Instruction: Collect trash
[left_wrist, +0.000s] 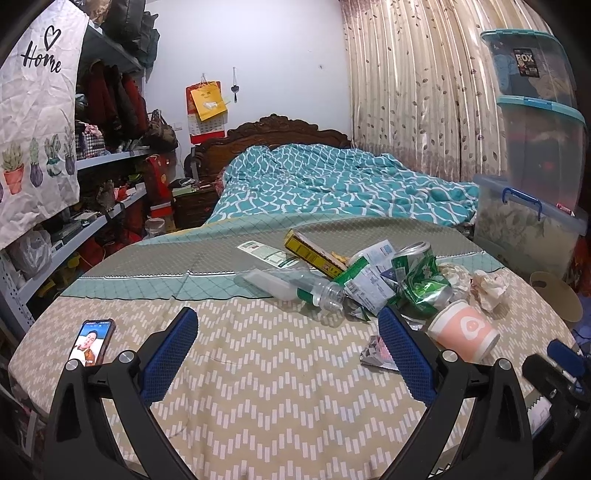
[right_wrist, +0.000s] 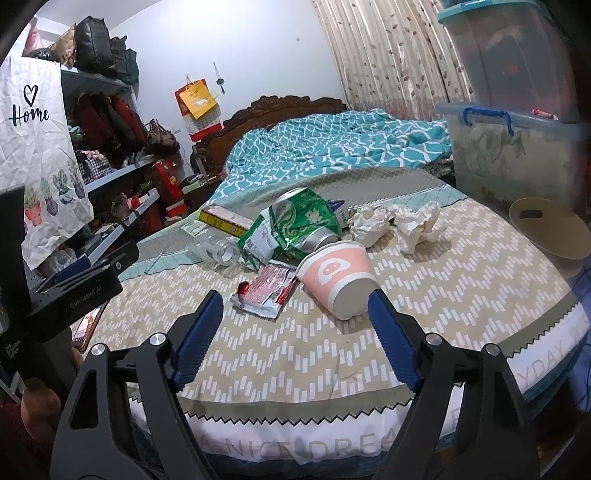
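Observation:
A pile of trash lies on the bed's zigzag-patterned cover (left_wrist: 288, 369). It holds a pink paper cup (right_wrist: 334, 273) on its side, a crushed green can (right_wrist: 306, 221), a clear plastic bottle (right_wrist: 218, 253), a yellow box (right_wrist: 225, 219), crumpled tissues (right_wrist: 399, 221) and a red wrapper (right_wrist: 266, 290). My right gripper (right_wrist: 295, 295) is open just short of the wrapper, its right fingertip beside the cup's base, with no pad pressing on anything. My left gripper (left_wrist: 287, 314) is open in front of the bottle (left_wrist: 317, 291) and the can (left_wrist: 421, 277), nothing between its fingers.
A beige bin (right_wrist: 546, 229) stands off the bed's right side, below stacked clear storage boxes (right_wrist: 509, 155). A phone (left_wrist: 92, 341) lies on the cover at the left. Packed shelves (left_wrist: 107, 155) line the left wall. A teal quilt (left_wrist: 332, 184) covers the far bed.

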